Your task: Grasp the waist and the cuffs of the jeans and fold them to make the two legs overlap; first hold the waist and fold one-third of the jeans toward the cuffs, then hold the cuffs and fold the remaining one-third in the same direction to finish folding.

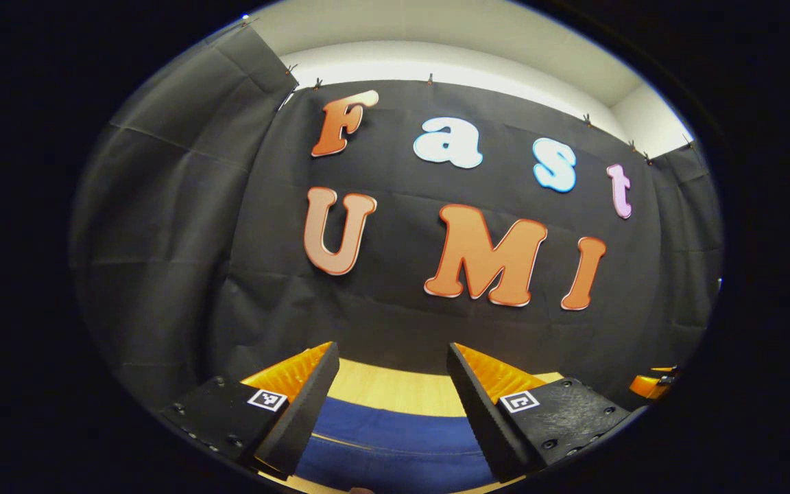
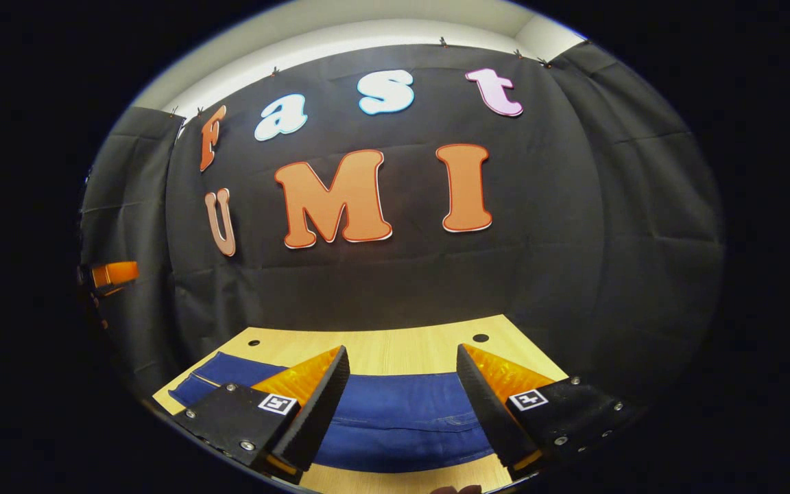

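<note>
The left claw (image 1: 389, 384) is spread wide with nothing between its fingers, held above the counter and facing the booth wall. The right claw (image 2: 402, 387) is spread too and also grips nothing. Past the right claw's fingers the jeans (image 2: 395, 418) lie flat across the wooden counter (image 2: 395, 350), a long blue band running side to side, with stitched seams showing in the cloth and one end reaching the counter's left corner. In the left gripper view the jeans (image 1: 395, 439) lie directly below and between the fingers, with bare counter (image 1: 395, 387) beyond them. Which end is the waist and which the cuffs cannot be told from here.

Denim like this is likely soft yet fairly weighty and somewhat stiff. It should drape rather than hold shape, and it should not slip much in a pinch. The thick hemmed edges, the waistband and the cuff hems, look like the surest places to take hold, each claw closing over an edge so both layers lift together.
</note>
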`<state>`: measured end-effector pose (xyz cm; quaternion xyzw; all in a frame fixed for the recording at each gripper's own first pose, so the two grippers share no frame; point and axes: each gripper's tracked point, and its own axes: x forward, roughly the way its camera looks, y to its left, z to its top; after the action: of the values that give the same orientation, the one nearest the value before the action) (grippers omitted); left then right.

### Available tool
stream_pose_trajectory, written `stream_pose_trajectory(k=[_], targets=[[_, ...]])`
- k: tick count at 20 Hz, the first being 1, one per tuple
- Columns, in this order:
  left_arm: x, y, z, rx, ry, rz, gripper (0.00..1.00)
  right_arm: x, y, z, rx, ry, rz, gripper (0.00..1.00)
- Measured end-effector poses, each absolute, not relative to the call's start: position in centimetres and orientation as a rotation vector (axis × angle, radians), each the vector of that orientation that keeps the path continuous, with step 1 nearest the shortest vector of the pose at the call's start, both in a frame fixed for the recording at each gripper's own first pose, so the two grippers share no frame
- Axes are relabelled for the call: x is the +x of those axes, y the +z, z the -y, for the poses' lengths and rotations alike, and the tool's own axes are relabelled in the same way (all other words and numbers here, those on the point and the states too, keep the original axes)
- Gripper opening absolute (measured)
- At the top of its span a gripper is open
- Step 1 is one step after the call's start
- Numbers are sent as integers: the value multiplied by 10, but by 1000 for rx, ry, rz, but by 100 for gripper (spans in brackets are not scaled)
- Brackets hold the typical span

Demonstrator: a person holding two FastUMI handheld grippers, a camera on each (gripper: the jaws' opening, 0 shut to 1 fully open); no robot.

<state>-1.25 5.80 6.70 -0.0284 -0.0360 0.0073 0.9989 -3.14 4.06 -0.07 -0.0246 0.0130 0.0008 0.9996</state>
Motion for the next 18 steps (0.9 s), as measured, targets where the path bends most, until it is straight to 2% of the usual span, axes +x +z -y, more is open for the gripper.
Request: stream_pose_trajectory(k=[3,6,8,9,10,13,14,15,16,18], targets=[[12,85,-35,-113,-13,122,94,-44,-13,-2,-36,-72,-78,97],[37,83,2,-155,-89,140,94,-59,-9,33,-7,-164,-63,97],[40,70,1,-129,-102,111,94,-62,-4,43,-42,-209,-27,100],[38,65,-5,-100,-91,100,97,-60,-2,44,-76,-225,-23,96],[33,64,-16,-64,-65,101,94,-60,-4,41,-107,-228,-27,96],[12,57,-57,25,2,115,94,-41,-5,11,-142,-157,-44,97],[5,53,-71,55,24,106,97,-34,-8,0,-141,-128,-53,100],[-3,45,-85,85,48,97,94,-27,-10,-12,-142,-99,-61,96],[-10,38,-101,109,76,90,97,-21,-11,-23,-149,-74,-65,97],[-24,23,-130,141,128,71,94,-15,-12,-42,-174,-33,-65,96]])
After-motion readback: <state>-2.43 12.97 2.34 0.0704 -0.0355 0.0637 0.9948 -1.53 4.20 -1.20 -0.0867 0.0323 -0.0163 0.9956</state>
